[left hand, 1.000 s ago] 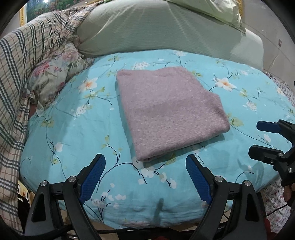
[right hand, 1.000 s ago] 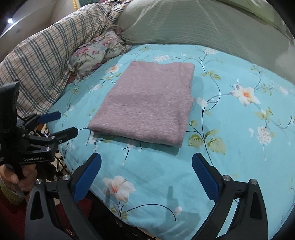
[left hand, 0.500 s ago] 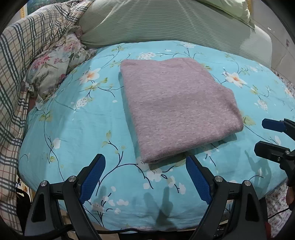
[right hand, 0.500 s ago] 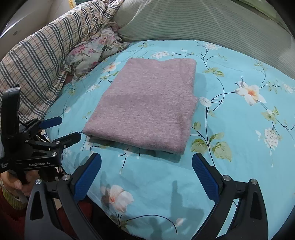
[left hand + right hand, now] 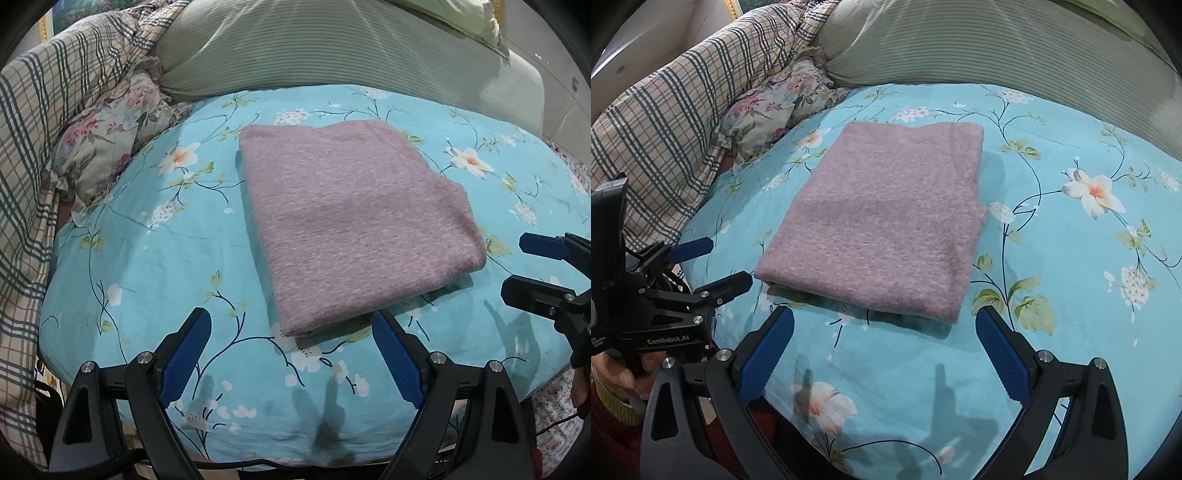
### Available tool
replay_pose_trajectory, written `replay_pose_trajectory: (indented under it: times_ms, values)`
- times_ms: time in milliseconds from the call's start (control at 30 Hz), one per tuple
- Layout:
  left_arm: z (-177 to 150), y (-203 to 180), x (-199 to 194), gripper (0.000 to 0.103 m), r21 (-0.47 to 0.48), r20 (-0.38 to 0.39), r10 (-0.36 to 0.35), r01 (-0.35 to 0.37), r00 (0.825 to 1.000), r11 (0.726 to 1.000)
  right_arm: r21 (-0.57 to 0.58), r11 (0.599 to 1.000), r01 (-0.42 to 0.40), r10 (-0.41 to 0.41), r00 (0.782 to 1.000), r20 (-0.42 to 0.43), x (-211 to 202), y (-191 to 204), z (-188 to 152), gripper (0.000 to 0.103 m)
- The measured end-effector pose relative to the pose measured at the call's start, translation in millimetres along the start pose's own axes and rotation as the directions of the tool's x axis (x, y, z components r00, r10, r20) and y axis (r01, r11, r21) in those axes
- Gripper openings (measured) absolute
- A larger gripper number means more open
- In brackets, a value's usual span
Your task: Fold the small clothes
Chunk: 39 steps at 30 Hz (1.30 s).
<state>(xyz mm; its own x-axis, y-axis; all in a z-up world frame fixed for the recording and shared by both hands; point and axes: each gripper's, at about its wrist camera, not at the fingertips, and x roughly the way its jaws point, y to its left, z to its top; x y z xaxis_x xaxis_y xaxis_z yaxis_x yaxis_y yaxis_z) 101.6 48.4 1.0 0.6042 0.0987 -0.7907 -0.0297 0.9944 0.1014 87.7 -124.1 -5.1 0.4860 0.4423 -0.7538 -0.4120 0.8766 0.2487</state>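
1. The mauve knit garment (image 5: 354,229) lies folded into a flat rectangle on the bed (image 5: 155,258), in the middle of the turquoise flowered sheet and close to the bed's near edge.
2. The left claw (image 5: 291,354) is spread wide and empty, hovering just short of the garment's near corner.
3. The right claw (image 5: 884,347) is likewise spread and holds nothing, poised over the near edge of the bed.
4. Risk: a claw closing on only the top layer at the near corner would peel the fold open, since the layers there look loose, though their number is hard to tell.
5. Risk: dragging the fuzzy knit across the sheet could skew the stack or bunch the sheet.
6. The garment's long axis runs from the near edge toward the green pillow (image 5: 332,48) at the far edge, angled slightly.
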Motion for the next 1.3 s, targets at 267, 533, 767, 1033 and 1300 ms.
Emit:
replay_pose_trajectory:
  times_ms: [267, 533, 767, 1033, 1300]
  values:
    - [1.1, 1.7, -1.0, 0.090, -0.012, 0.000, -0.003, 0.003, 1.000, 1.000, -0.006, 1.000, -0.002, 0.002, 1.000, -0.002, -0.2, -1.8, -0.6, 0.099]
    - [1.4, 1.5, -1.3, 0.090, -0.007, 0.000, -0.005, 0.005, 1.000, 1.000, -0.014, 1.000, -0.004, 0.004, 1.000, 0.004, -2.0, -0.7, 0.1, 0.099]
    - [1.9, 1.0, -3.8, 0.090, -0.008, 0.007, -0.008, 0.009, 1.000, 1.000, -0.017, 1.000, -0.006, 0.007, 1.000, 0.010, -3.7, 2.2, 2.3, 0.099]
    - [2.5, -1.8, -5.1, 0.090, -0.006, 0.008, -0.006, 0.006, 1.000, 1.000, -0.020, 1.000, -0.010, 0.010, 1.000, 0.013, -4.7, 2.0, 4.8, 0.099]
    - [4.9, -3.3, -6.5, 0.090, -0.002, 0.011, -0.007, 0.007, 1.000, 1.000, -0.020, 1.000, -0.009, 0.010, 1.000, 0.014, -5.8, 2.0, 7.9, 0.099]
